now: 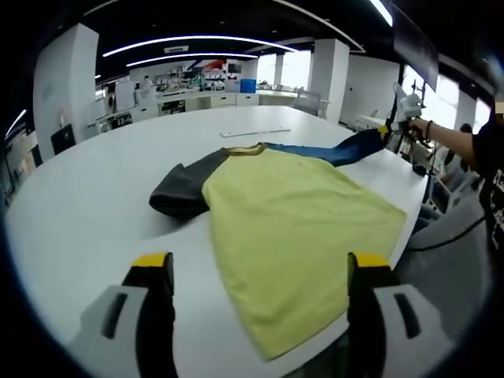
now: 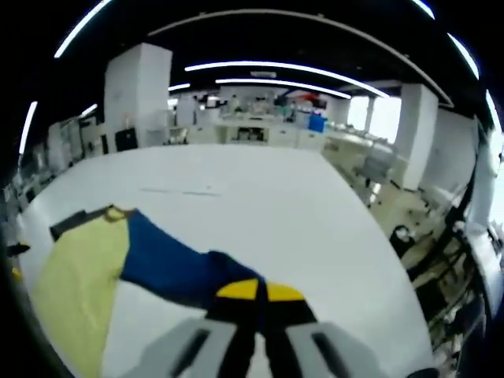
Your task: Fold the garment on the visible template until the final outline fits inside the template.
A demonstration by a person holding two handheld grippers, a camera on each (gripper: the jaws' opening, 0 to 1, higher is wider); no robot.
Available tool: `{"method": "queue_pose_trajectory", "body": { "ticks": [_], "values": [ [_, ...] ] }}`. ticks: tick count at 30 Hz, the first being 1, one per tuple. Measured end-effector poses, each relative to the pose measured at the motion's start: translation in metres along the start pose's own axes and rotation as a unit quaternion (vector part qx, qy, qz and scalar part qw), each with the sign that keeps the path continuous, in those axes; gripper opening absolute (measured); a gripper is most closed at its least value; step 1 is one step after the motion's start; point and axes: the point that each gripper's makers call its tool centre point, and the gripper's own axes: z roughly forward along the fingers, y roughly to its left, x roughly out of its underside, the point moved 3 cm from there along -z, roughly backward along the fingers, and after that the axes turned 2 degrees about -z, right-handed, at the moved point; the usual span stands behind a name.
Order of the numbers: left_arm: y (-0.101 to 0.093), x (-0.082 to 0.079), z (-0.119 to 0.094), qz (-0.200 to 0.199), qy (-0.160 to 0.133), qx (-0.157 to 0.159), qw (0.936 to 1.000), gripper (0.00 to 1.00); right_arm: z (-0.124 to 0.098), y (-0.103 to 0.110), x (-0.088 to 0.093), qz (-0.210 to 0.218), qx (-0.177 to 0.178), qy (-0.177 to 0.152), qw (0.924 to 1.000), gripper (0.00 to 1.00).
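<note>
A T-shirt with a yellow body (image 1: pixel 291 220), a dark grey sleeve (image 1: pixel 183 189) and a blue sleeve (image 1: pixel 339 150) lies flat on the white table (image 1: pixel 87 197). My left gripper (image 1: pixel 260 264) stands open above the shirt's near hem, one jaw over bare table and one near the hem's right side, holding nothing. At the table's far right edge my right gripper (image 1: pixel 391 130) is shut on the end of the blue sleeve (image 2: pixel 173 264), pulling it out straight. In the right gripper view its yellow-tipped jaws (image 2: pixel 260 293) are closed together on the cuff, with the yellow body (image 2: pixel 71 291) at the left.
A thin pale flat strip (image 1: pixel 253 132) lies on the table beyond the collar, also seen as a faint outline (image 2: pixel 181 189). A person's arm (image 1: pixel 457 142) reaches in at the right. Desks, pillars and chairs stand past the table edge (image 2: pixel 394 260).
</note>
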Motion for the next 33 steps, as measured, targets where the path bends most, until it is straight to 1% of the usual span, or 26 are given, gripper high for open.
{"method": "queue_pose_trajectory", "body": {
  "ticks": [5,8,9,12,17,18,21,23,26,28,30,32,33],
  "values": [
    [-0.003,-0.001,0.001,0.006,0.003,0.002,1.0000,0.89,0.008,-0.008,0.010,0.005,0.009,0.024,0.9997,0.00],
    [-0.002,-0.001,0.001,0.010,0.006,0.003,0.9999,0.89,0.016,-0.014,0.021,0.017,0.018,0.050,0.9985,0.00],
    [-0.002,-0.001,0.000,0.011,0.006,0.003,0.9999,0.89,0.016,-0.014,0.022,0.017,0.020,0.053,0.9983,0.00],
    [0.001,-0.003,-0.001,0.022,0.004,-0.006,0.9997,0.89,0.022,-0.022,0.027,0.020,0.029,0.071,0.9969,0.00],
    [0.002,-0.003,-0.002,0.017,0.004,-0.011,0.9998,0.91,0.032,-0.032,0.033,0.022,0.037,0.085,0.9954,0.00],
    [0.002,-0.003,-0.002,0.017,0.004,-0.011,0.9998,0.91,0.035,-0.035,0.036,0.027,0.040,0.097,0.9941,0.00],
    [0.002,-0.003,-0.002,0.018,0.006,-0.013,0.9997,0.91,0.041,-0.035,0.038,0.022,0.038,0.099,0.9941,0.00],
    [0.002,-0.004,-0.002,0.022,0.008,-0.017,0.9996,0.91,0.045,-0.037,0.042,0.031,0.039,0.110,0.9926,0.00],
    [0.002,-0.004,-0.001,0.028,0.010,-0.020,0.9994,0.91,0.048,-0.037,0.045,0.040,0.043,0.111,0.9921,0.00],
    [0.003,-0.005,-0.001,0.029,0.009,-0.019,0.9993,0.91,0.053,-0.043,0.044,0.030,0.048,0.105,0.9929,0.00],
    [0.004,-0.006,-0.001,0.030,0.007,-0.020,0.9993,0.91,0.051,-0.045,0.041,0.031,0.050,0.101,0.9931,0.00],
    [0.004,-0.006,-0.001,0.030,0.007,-0.021,0.9993,0.92,0.052,-0.047,0.043,0.036,0.045,0.099,0.9934,0.07],
    [0.004,-0.006,-0.001,0.031,0.007,-0.020,0.9993,0.92,0.051,-0.044,0.045,0.038,0.041,0.099,0.9935,0.11]
  ]
}}
